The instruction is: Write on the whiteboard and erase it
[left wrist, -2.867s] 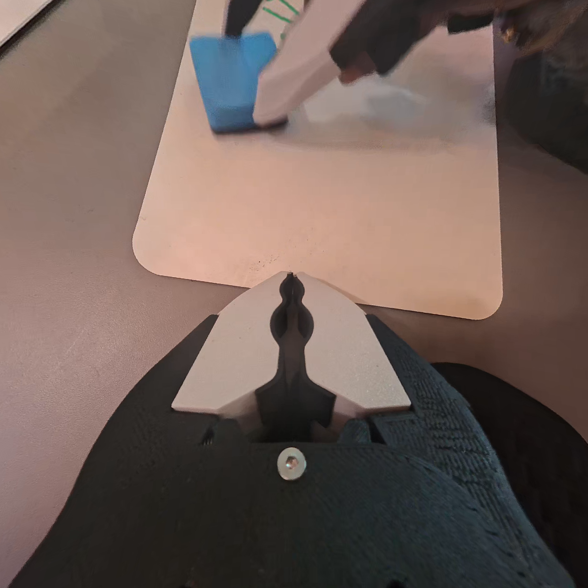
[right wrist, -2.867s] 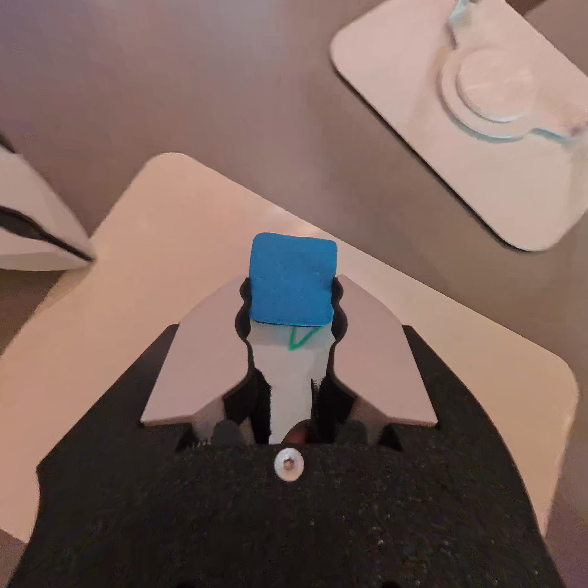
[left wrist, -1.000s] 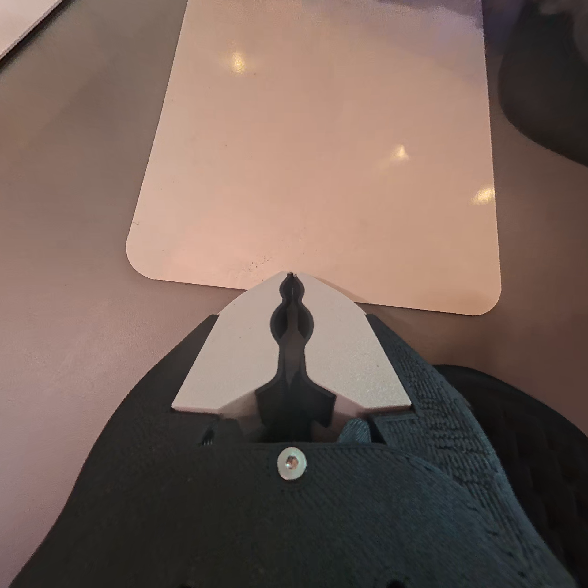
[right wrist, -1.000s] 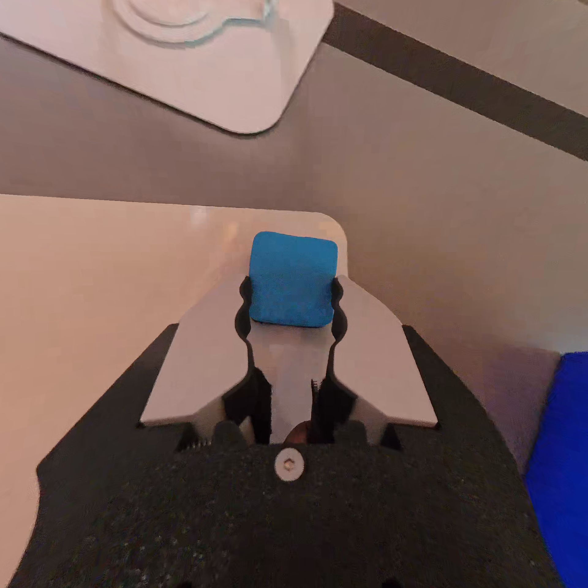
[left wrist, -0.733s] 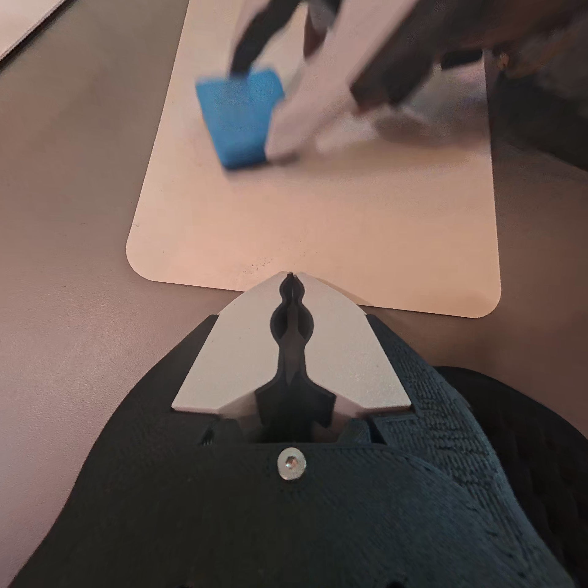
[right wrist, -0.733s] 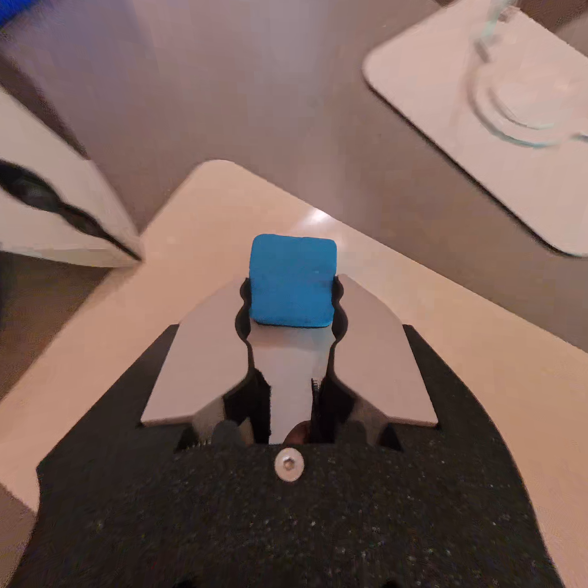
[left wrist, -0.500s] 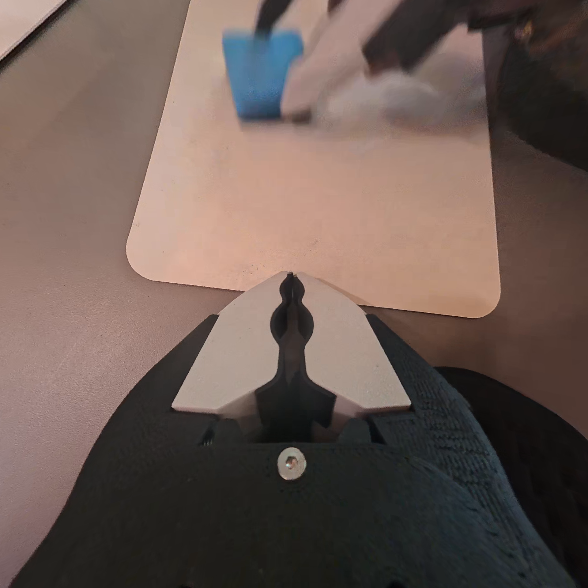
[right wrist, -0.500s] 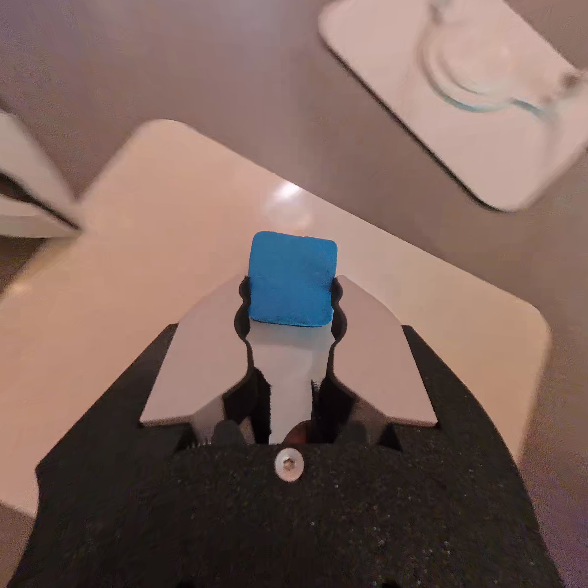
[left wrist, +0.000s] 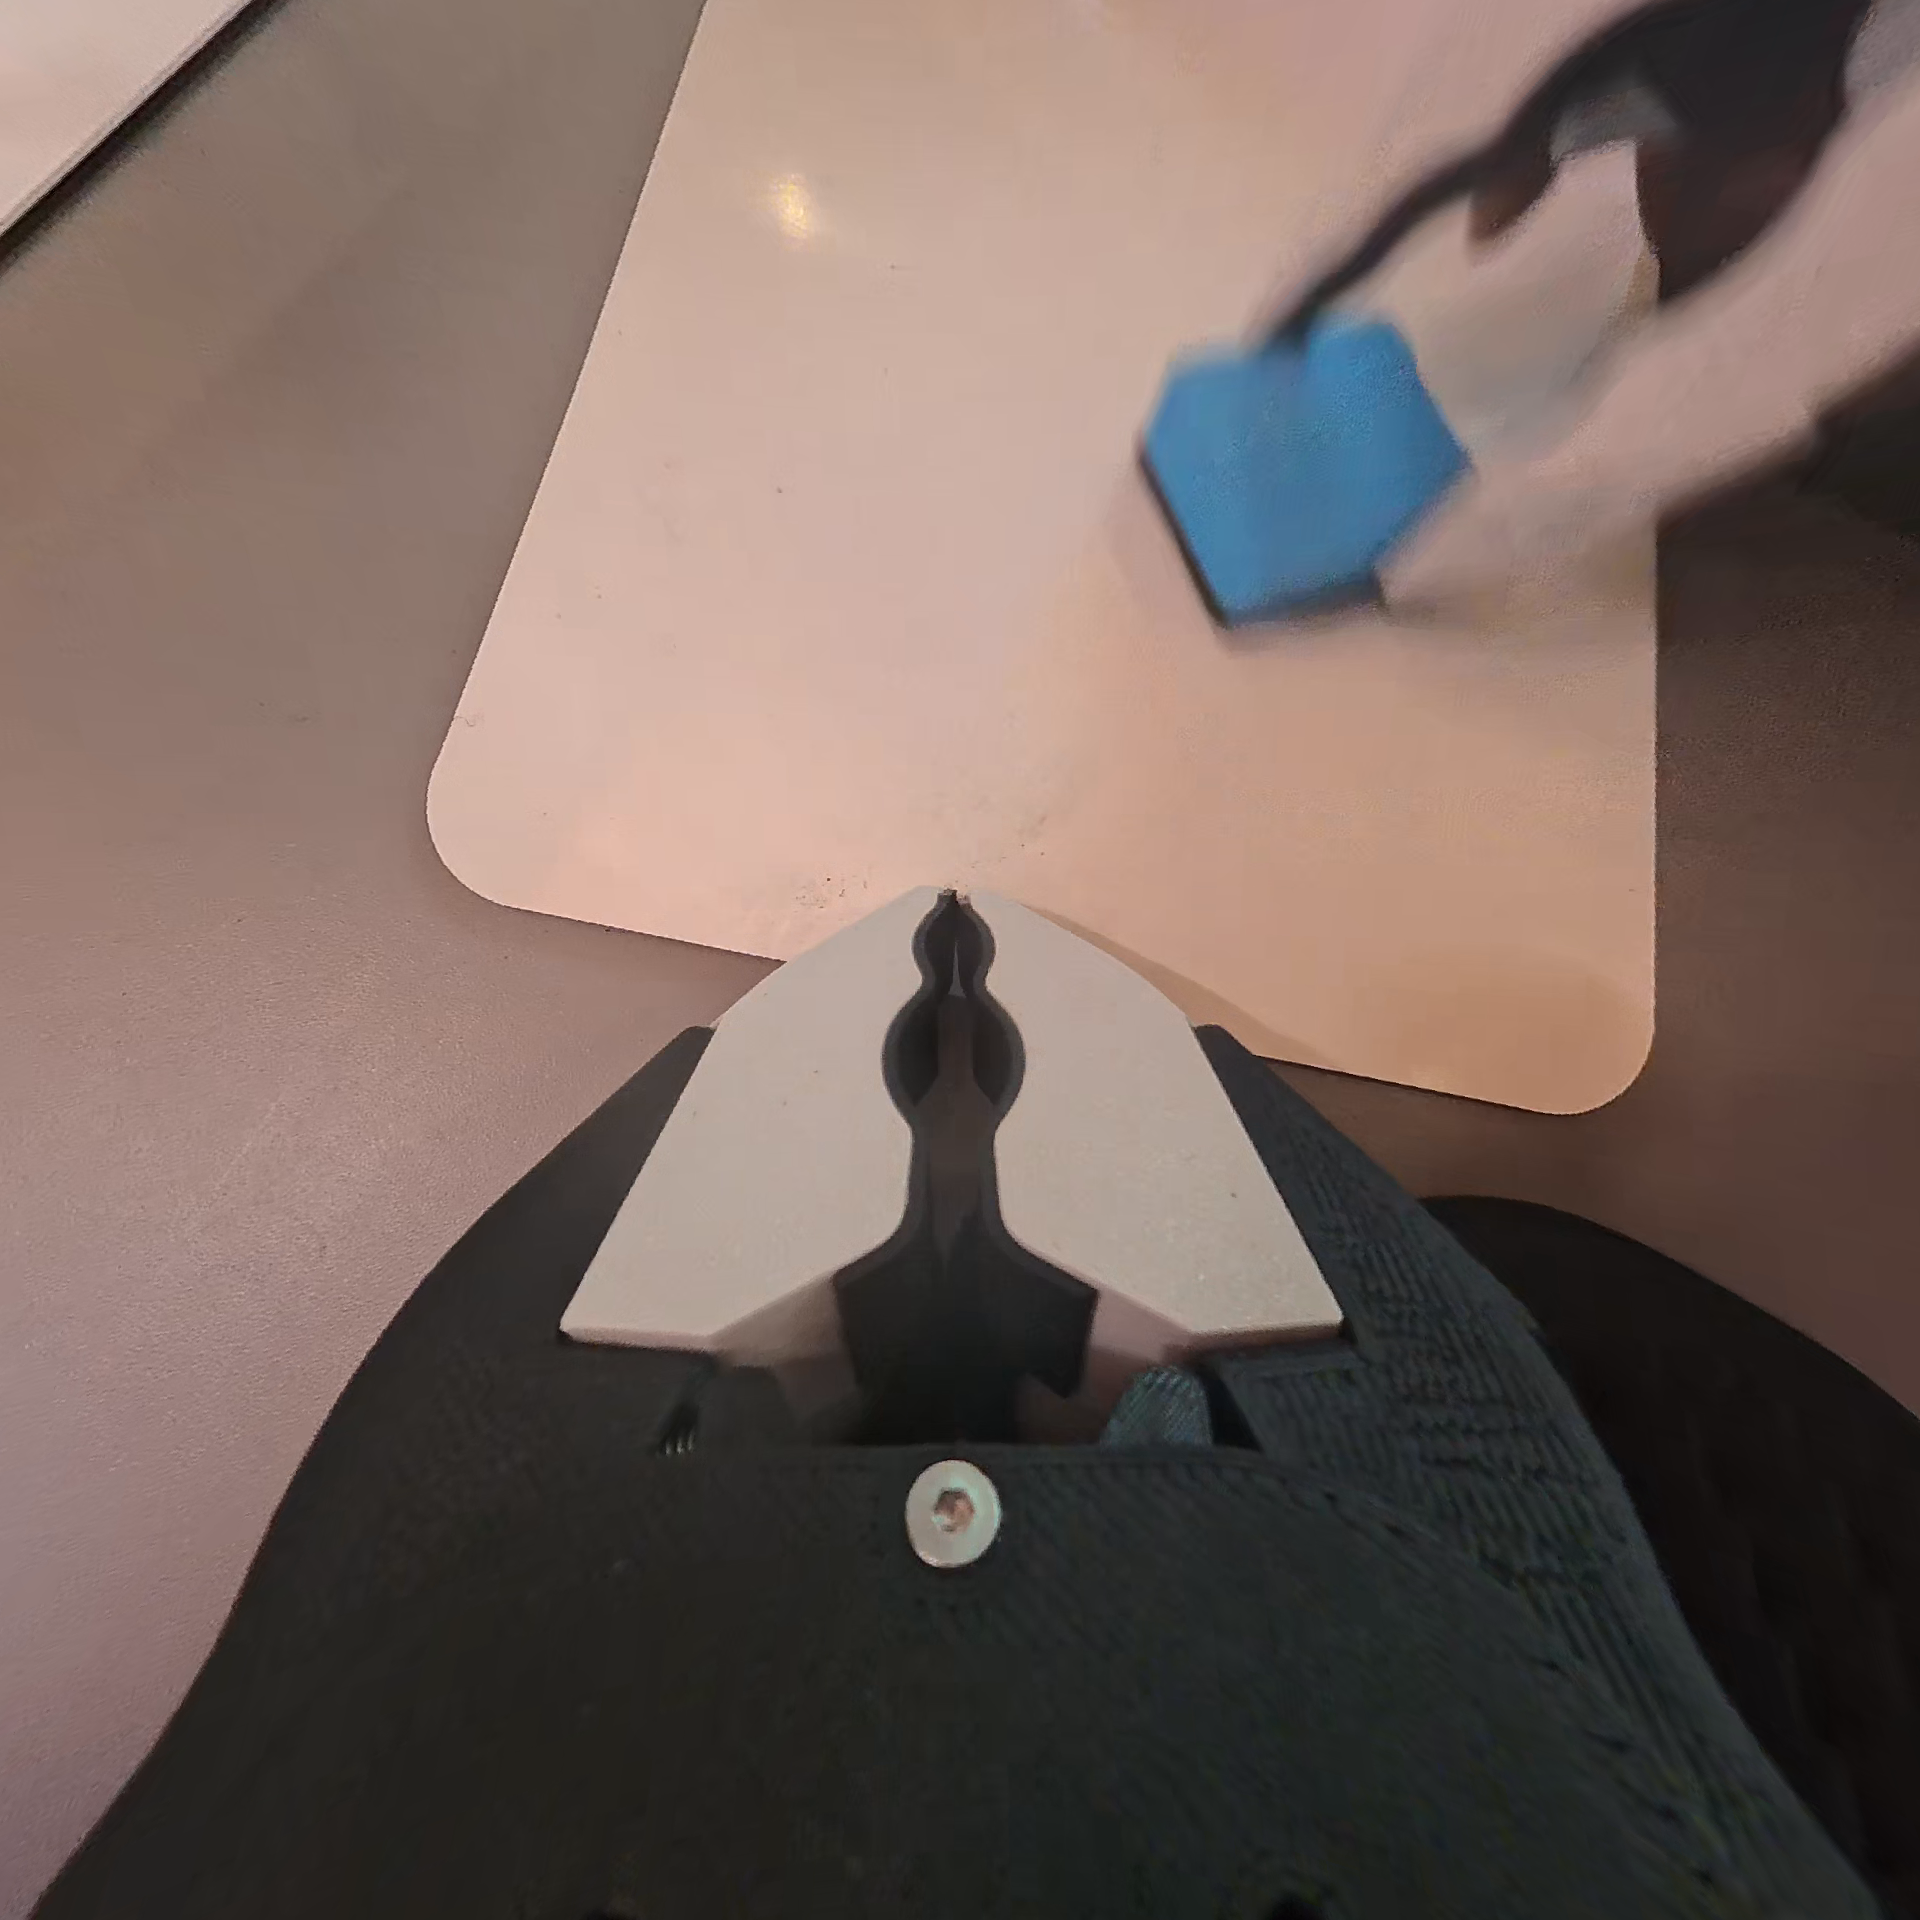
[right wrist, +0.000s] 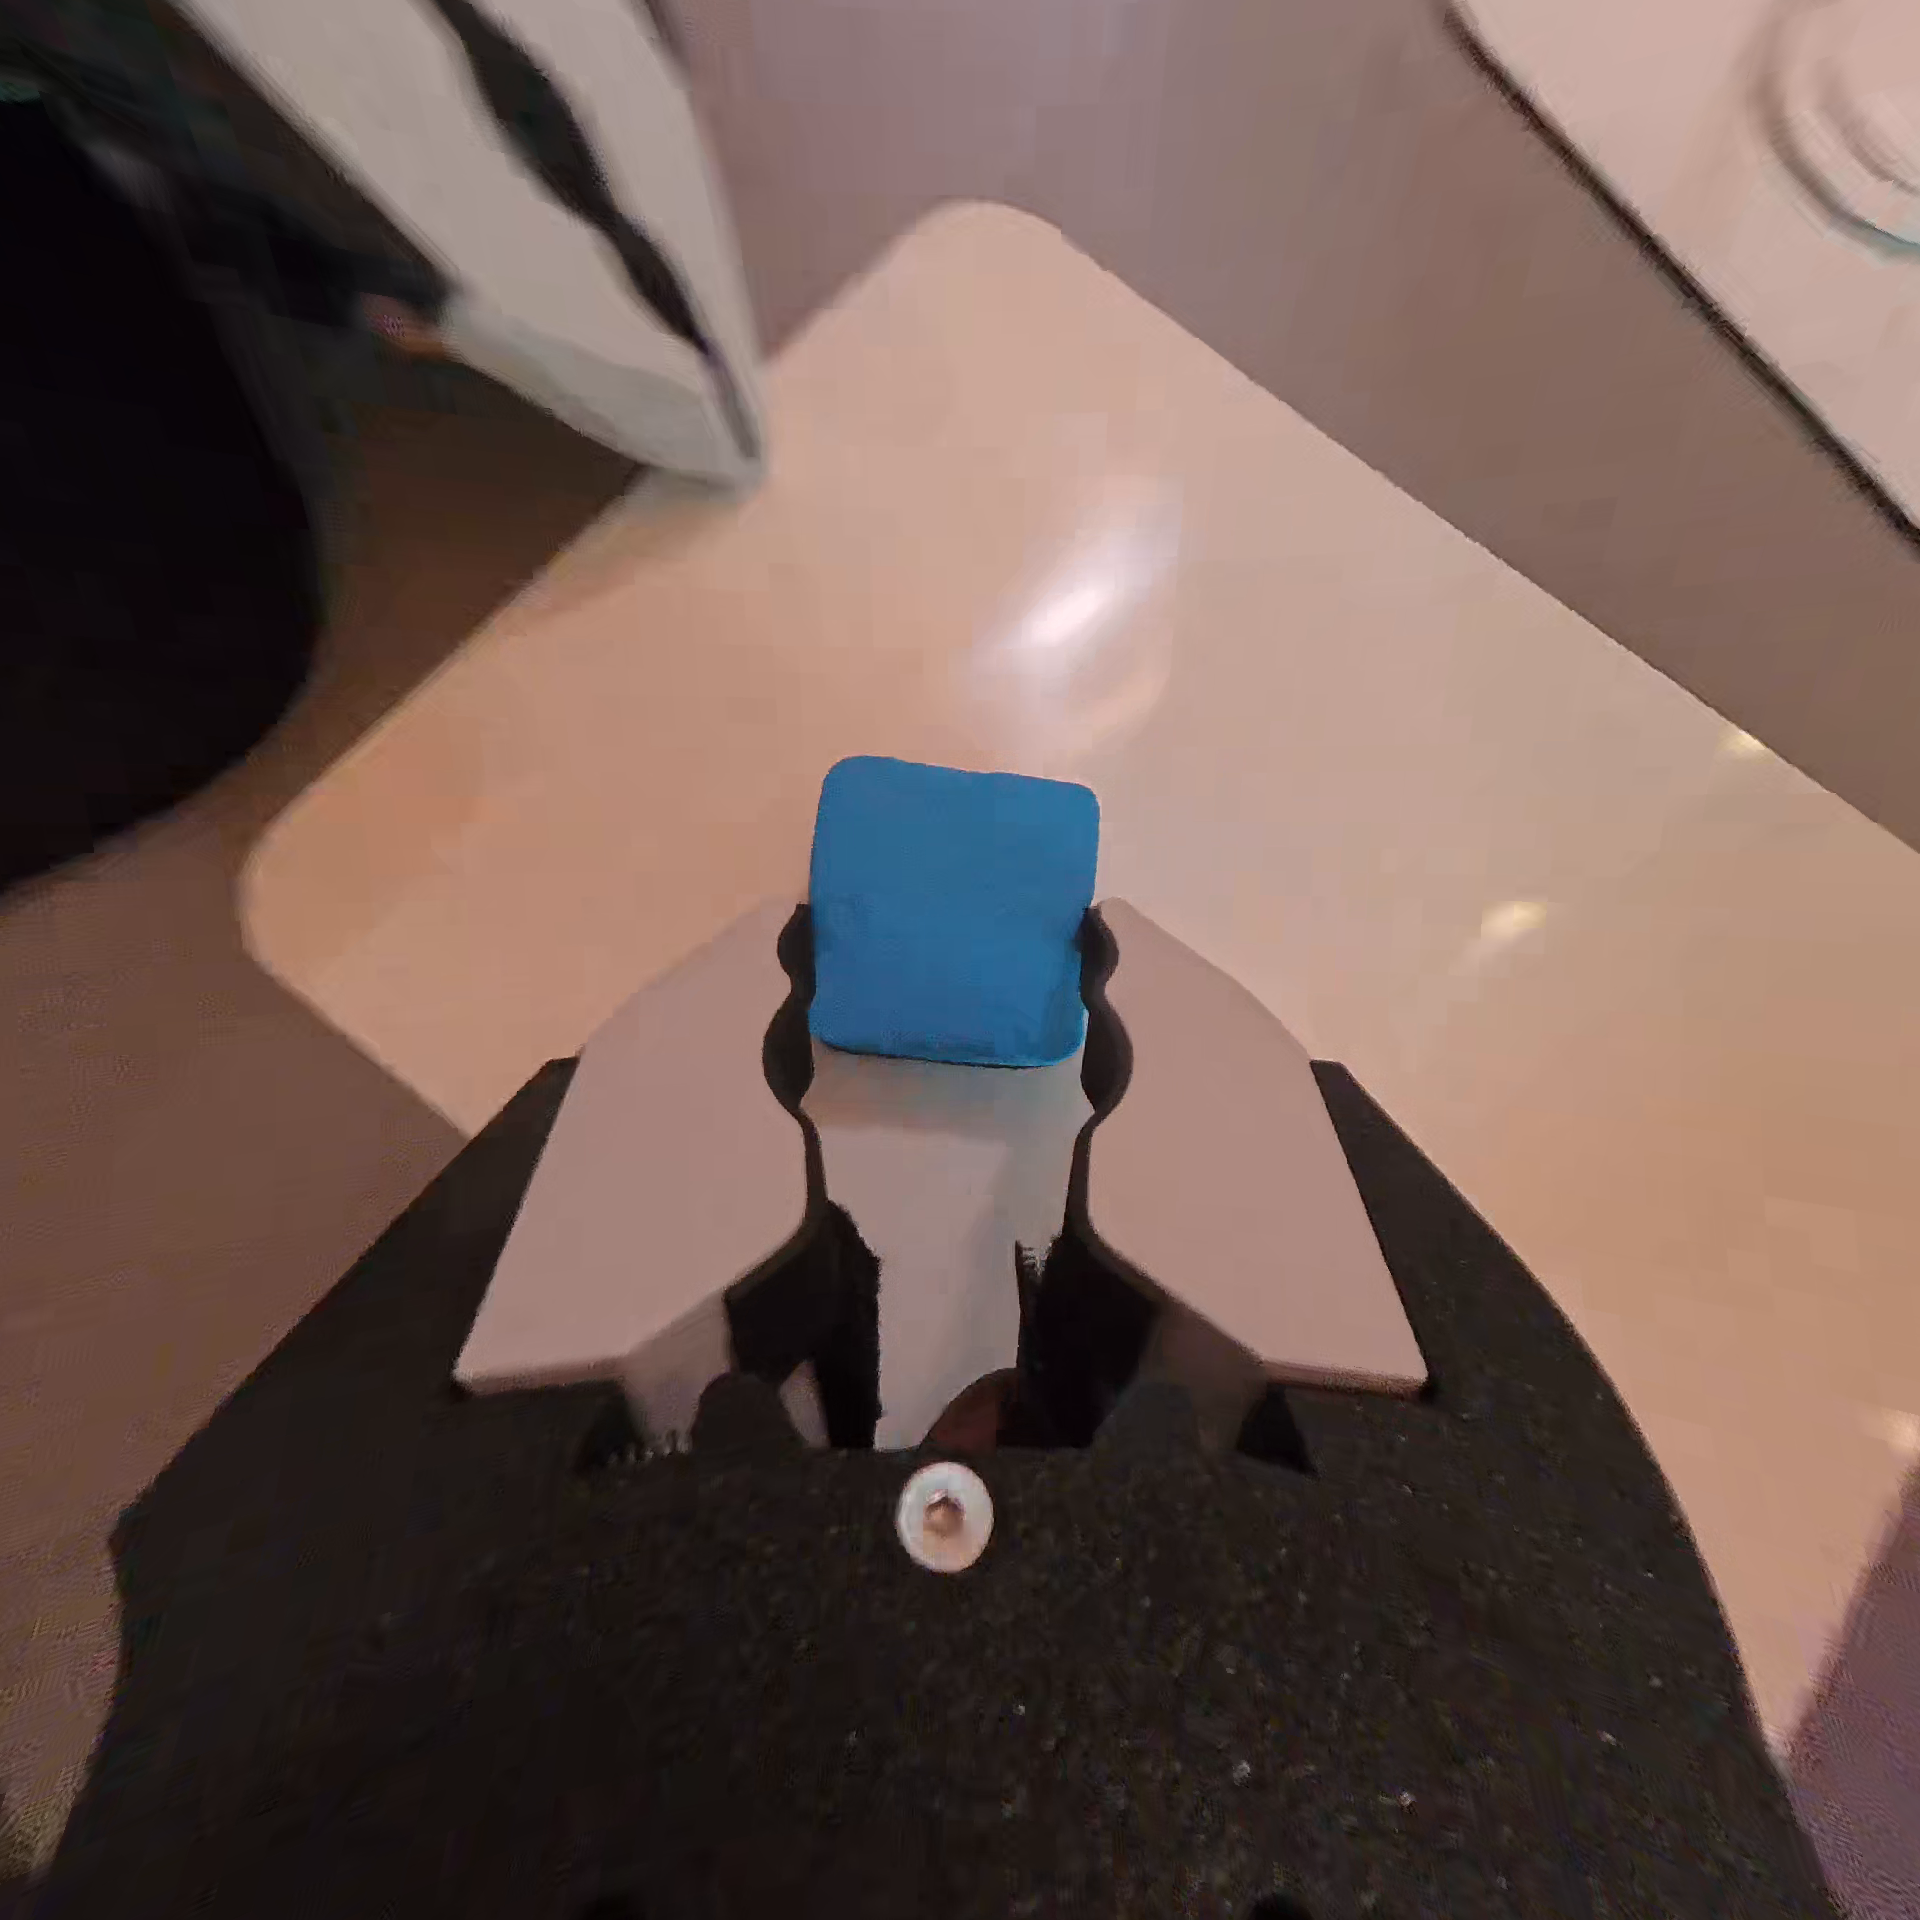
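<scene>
Jaws of right gripper [right wrist: 951,914] clamp blue eraser [right wrist: 951,909] over whiteboard [right wrist: 1351,727].

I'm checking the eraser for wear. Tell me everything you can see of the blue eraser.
The blue eraser is a small squarish block with rounded corners and a matte, slightly textured blue top, with a thin dark layer along its lower edge. The right gripper clamps it by two opposite sides, over the near right part of the whiteboard. Contact with the board can't be confirmed. No damage shows.
</scene>
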`<move>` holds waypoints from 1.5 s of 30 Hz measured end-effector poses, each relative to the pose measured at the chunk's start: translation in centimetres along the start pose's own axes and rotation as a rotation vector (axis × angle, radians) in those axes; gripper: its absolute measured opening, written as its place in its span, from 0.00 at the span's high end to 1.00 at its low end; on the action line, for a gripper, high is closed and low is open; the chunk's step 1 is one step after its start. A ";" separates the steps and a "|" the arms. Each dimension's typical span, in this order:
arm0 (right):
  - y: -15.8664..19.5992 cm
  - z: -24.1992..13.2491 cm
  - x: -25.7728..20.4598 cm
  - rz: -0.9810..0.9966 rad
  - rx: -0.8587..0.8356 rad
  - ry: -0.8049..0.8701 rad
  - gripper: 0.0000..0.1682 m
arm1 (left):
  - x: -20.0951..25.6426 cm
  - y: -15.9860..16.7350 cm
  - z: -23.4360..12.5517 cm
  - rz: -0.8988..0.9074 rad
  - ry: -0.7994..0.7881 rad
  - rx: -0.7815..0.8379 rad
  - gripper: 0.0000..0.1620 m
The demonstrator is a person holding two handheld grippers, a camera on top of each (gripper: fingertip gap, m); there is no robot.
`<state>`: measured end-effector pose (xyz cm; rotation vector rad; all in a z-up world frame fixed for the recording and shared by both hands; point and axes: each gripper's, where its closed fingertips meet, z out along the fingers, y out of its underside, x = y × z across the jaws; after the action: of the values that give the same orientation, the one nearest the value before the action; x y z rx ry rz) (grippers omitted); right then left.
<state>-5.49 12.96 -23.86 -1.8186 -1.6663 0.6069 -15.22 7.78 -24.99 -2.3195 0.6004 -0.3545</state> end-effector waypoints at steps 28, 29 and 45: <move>11.1 -32.2 8.5 0.444 0.885 0.659 0.70 | 0.7 0.0 0.0 -0.019 0.064 0.025 0.99; 12.8 -31.9 8.5 0.475 0.792 0.665 0.70 | 0.7 0.0 0.0 -0.022 0.066 0.026 0.99; 25.9 -23.3 8.1 0.728 0.003 0.594 0.69 | 0.8 0.0 0.0 0.002 0.075 0.032 0.97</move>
<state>30.03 17.16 -24.52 -2.3009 -0.6012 0.2892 -14.55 7.37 -24.87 -2.2825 0.6293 -0.4491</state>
